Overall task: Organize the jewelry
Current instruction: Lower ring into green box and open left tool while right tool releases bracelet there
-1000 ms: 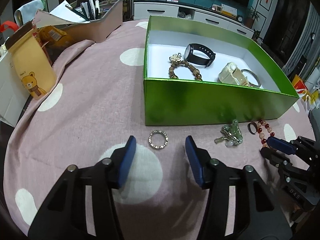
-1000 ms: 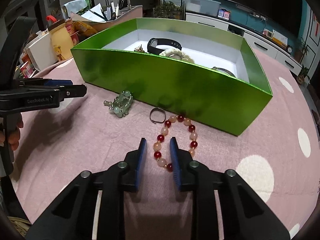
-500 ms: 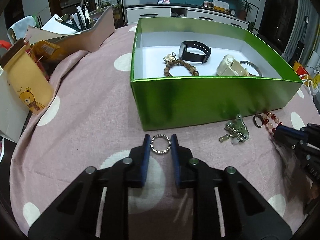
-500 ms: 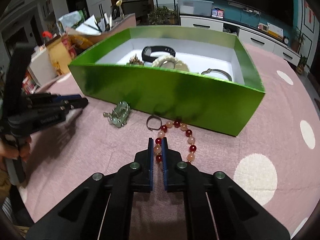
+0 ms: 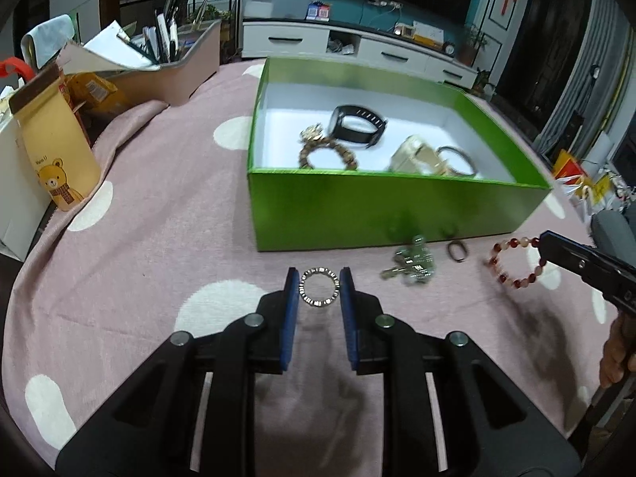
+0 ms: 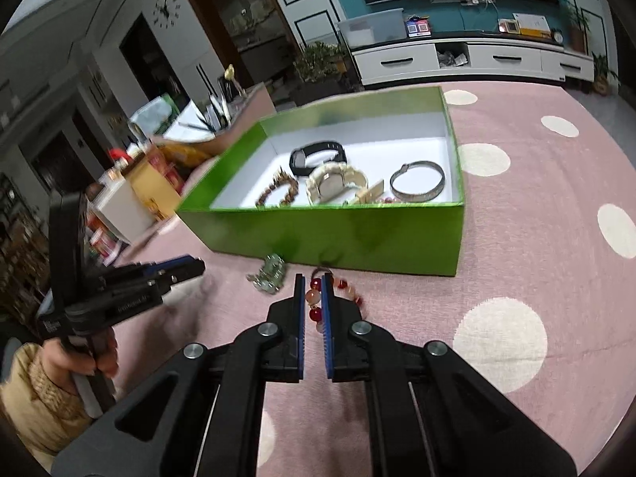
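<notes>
My left gripper (image 5: 318, 278) is shut on a silver ring bangle (image 5: 318, 287) and holds it just above the pink cloth in front of the green box (image 5: 397, 210). My right gripper (image 6: 313, 284) is shut on a red and peach bead bracelet (image 6: 315, 300), which hangs above the cloth; the bracelet also shows in the left wrist view (image 5: 516, 262). A green bead charm (image 5: 413, 264) and a small dark ring (image 5: 457, 250) lie before the box. The box holds a black watch (image 5: 357, 125), a wooden bead bracelet (image 5: 328, 151), a cream watch (image 6: 338, 181) and a metal bangle (image 6: 417, 181).
A yellow bear pouch (image 5: 55, 151) and a tray of pens and papers (image 5: 159, 63) stand at the left back of the table. The pink dotted cloth (image 6: 536, 278) covers the table. A white TV cabinet (image 5: 357, 47) stands beyond.
Both grippers closed, the left on the ring bangle and the right on the bead bracelet. Both have since risen off the cloth with their pieces, the right one more.
</notes>
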The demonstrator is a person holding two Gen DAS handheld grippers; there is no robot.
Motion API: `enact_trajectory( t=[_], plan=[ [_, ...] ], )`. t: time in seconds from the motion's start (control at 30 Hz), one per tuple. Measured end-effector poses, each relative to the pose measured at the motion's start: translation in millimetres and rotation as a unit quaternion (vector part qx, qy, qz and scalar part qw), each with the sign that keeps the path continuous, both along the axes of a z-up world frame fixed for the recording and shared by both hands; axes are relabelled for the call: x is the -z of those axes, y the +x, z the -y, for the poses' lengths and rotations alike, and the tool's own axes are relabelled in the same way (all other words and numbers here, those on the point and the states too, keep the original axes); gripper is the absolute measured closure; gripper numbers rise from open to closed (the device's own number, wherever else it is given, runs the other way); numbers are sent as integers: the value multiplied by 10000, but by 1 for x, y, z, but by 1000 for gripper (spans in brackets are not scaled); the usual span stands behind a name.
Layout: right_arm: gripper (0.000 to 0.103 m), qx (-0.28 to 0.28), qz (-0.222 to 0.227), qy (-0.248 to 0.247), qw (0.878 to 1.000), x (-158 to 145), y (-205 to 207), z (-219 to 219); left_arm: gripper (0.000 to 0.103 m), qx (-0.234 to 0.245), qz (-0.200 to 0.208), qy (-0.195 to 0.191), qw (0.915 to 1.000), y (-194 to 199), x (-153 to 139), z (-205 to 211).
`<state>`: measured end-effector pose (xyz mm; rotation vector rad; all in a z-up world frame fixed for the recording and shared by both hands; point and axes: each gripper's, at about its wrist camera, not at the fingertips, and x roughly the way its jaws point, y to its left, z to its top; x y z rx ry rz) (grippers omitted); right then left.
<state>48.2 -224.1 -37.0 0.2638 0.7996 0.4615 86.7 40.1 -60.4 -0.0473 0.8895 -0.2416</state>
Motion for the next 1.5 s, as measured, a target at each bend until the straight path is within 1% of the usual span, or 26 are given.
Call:
enact_trajectory(
  t=[0.13,0.23,0.37,0.57,0.8,0.9,1.03,1.2,1.33,1.5],
  plan=[
    [96,2,61,450,9990,-15,-2,12,83,85,108,-151,9998,-5,-16,3],
    [96,-3,181,570,9982,-28,-4,15,83,131,208,-235,9994,-7,-28,4],
    [96,4,373,548,9978,-45,-5,17,83,196,295,-307,9989,-5,-43,7],
    [96,74,718,512,9961,-74,1,22,83,243,394,-351,9983,10,-64,9],
    [96,165,972,394,9943,-92,13,28,83,252,385,-363,9983,38,-79,16],
    [96,233,1029,368,9937,-98,22,32,83,272,346,-437,9981,54,-83,19],
    [96,293,1045,329,9935,-101,36,34,83,303,269,-549,9977,73,-86,26],
    [96,367,963,335,9941,-99,58,35,83,341,103,-641,9973,97,-84,36],
    [96,436,833,335,9950,-92,81,37,83,328,-69,-669,9972,112,-75,43],
    [96,465,637,337,9963,-81,103,37,83,268,-364,-681,9967,132,-56,49]
  ],
)
